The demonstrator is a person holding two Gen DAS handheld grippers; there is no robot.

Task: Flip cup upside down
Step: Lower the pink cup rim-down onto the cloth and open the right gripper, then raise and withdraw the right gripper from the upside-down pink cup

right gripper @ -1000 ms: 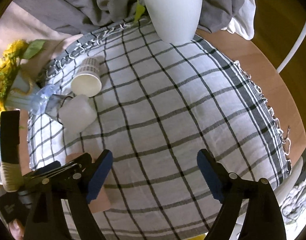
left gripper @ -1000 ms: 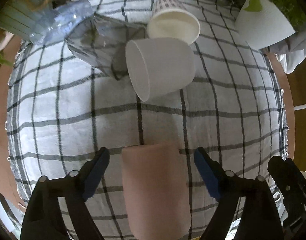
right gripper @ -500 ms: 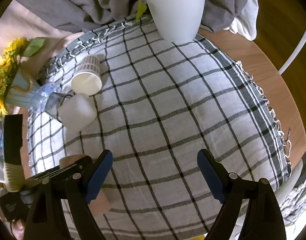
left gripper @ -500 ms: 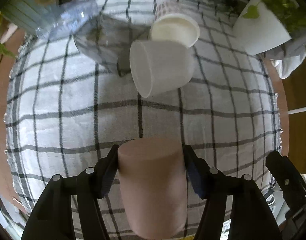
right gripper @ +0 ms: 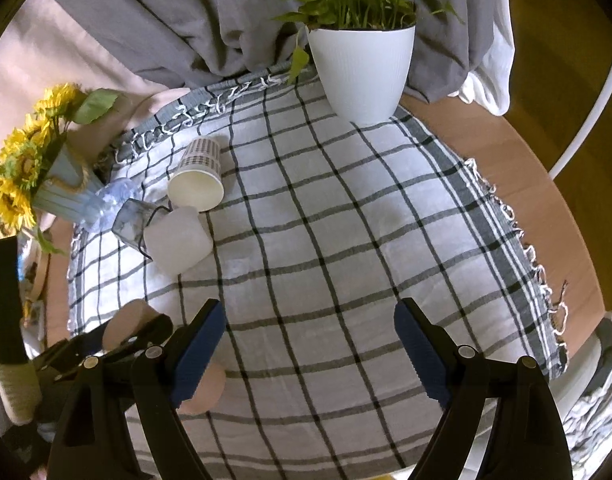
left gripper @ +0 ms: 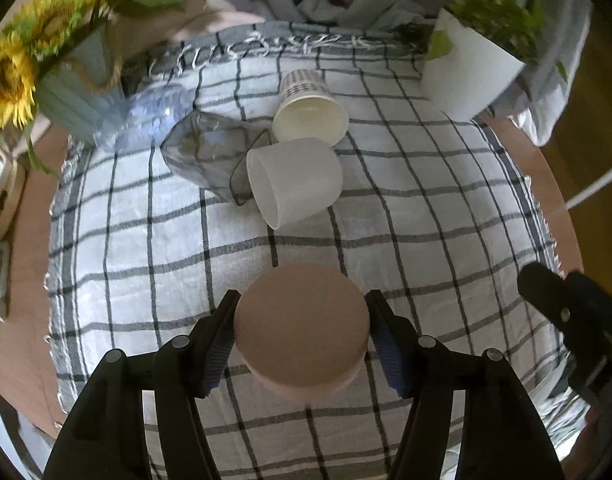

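A pink cup (left gripper: pixel 302 326) is held between the blue pads of my left gripper (left gripper: pixel 302 340), which is shut on its sides. Its flat base faces the camera, lifted off the checked cloth (left gripper: pixel 425 208). In the right wrist view the pink cup (right gripper: pixel 126 322) shows at the lower left, partly hidden by the left gripper's black fingers (right gripper: pixel 146 332). My right gripper (right gripper: pixel 309 344) is open and empty above the cloth (right gripper: pixel 325 240).
A white cup (left gripper: pixel 296 186), a patterned paper cup (left gripper: pixel 307 112), a clear grey glass (left gripper: pixel 204 152) and a plastic bottle (left gripper: pixel 142 116) lie on their sides at the back. A white plant pot (right gripper: pixel 361 68) and a sunflower vase (right gripper: pixel 54 188) stand at the table's far edge.
My left gripper closed on the pink cup, lifted it and tilted it so its base now faces the camera. The right gripper has barely moved.
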